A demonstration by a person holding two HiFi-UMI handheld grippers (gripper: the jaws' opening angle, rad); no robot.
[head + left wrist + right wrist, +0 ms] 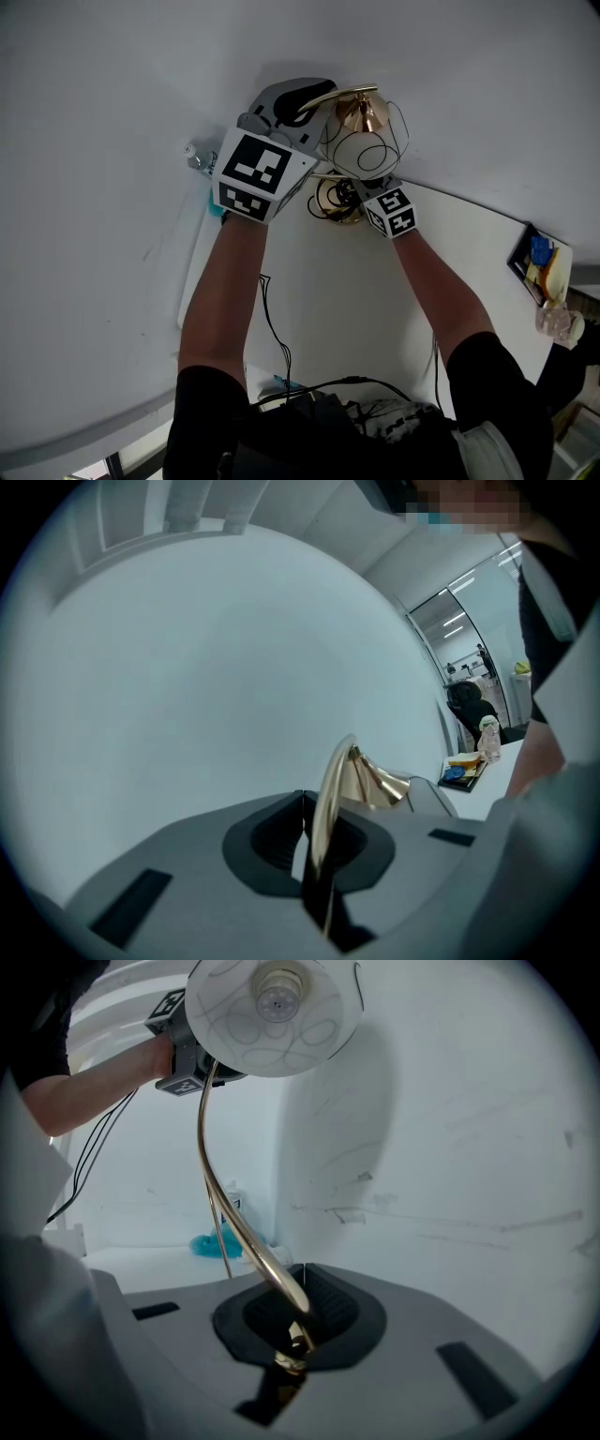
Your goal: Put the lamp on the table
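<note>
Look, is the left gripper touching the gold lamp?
Touching. The left gripper pinches the lamp by its curved gold stem; the left gripper view shows the jaws shut on it.

Brass lamp (pixel 361 150) with thin curved stem (pixel 208 1171) and round white shade (pixel 272 1012).

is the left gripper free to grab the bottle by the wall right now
Probably not: the left gripper is shut on the lamp, which the right gripper also holds. The bottle looks near, but those jaws are full.
</note>
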